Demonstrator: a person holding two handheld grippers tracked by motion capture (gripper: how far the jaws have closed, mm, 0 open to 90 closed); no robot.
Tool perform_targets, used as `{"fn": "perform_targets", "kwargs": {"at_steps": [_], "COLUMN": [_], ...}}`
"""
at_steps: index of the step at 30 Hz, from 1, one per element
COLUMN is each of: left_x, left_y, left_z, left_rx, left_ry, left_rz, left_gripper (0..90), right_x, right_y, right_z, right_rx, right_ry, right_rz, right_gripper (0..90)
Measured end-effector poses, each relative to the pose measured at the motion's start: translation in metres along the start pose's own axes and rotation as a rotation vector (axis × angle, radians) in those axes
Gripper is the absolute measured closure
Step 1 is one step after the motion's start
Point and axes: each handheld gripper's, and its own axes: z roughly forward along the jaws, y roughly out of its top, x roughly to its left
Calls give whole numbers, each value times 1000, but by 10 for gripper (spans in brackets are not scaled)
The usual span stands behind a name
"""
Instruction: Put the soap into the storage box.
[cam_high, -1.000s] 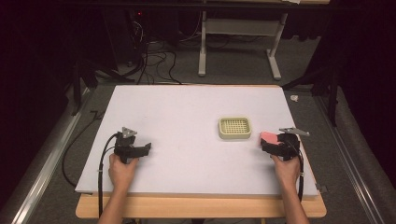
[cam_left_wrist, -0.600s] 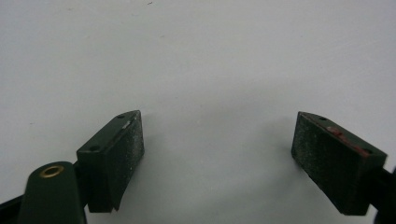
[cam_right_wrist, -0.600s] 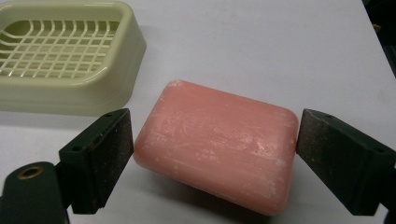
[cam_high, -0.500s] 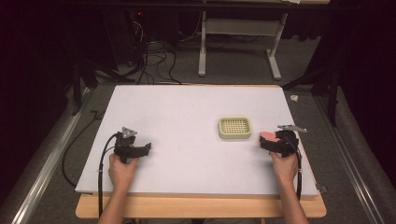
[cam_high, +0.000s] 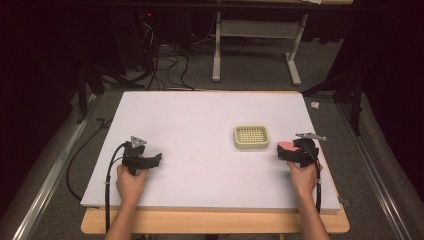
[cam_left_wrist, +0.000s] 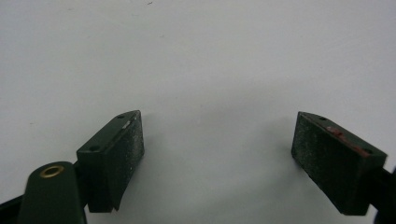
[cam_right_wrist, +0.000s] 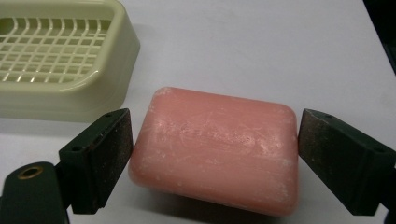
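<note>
A pink bar of soap (cam_right_wrist: 215, 149) lies on the white table top, just right of a pale green soap dish (cam_right_wrist: 60, 60) with a grid floor. My right gripper (cam_right_wrist: 215, 154) is open, with one jaw at each short end of the soap, close to it or just touching. In the high view the soap (cam_high: 286, 145) is at the front of the right gripper (cam_high: 292, 151), and the dish (cam_high: 251, 137) stands empty to its left. My left gripper (cam_high: 150, 161) rests at the front left of the table, open, with nothing but bare table between its jaws (cam_left_wrist: 217, 154).
The white board (cam_high: 200, 125) lies on a wooden table whose front edge (cam_high: 215, 222) is near the person's forearms. A small white object (cam_high: 315, 105) lies off the board's far right corner. Cables and a metal stand (cam_high: 255, 45) are on the floor beyond.
The right gripper has crept very slightly left at the soap. The left gripper, the soap and the dish have stayed in place.
</note>
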Motion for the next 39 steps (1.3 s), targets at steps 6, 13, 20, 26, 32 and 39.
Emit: {"fn": "perform_targets", "kwargs": {"at_steps": [6, 13, 20, 26, 32, 39], "left_x": [0, 0, 0, 0, 0, 0], "left_y": [0, 0, 0, 0, 0, 0], "left_z": [0, 0, 0, 0, 0, 0], "left_rx": [0, 0, 0, 0, 0, 0], "left_ry": [0, 0, 0, 0, 0, 0], "left_rz": [0, 0, 0, 0, 1, 0], "left_gripper": [174, 174, 174, 174, 174, 174], "right_x": [-1, -4, -5, -5, -6, -6], "right_y": [-1, -5, -5, -4, -4, -3], "right_z": [9, 15, 15, 13, 7, -2], "right_rx": [42, 61, 62, 57, 47, 29], "right_ry": [6, 23, 37, 38, 63, 108], "right_rz": [4, -16, -41, -58, -59, -57], "right_gripper": [115, 122, 131, 134, 135, 135]}}
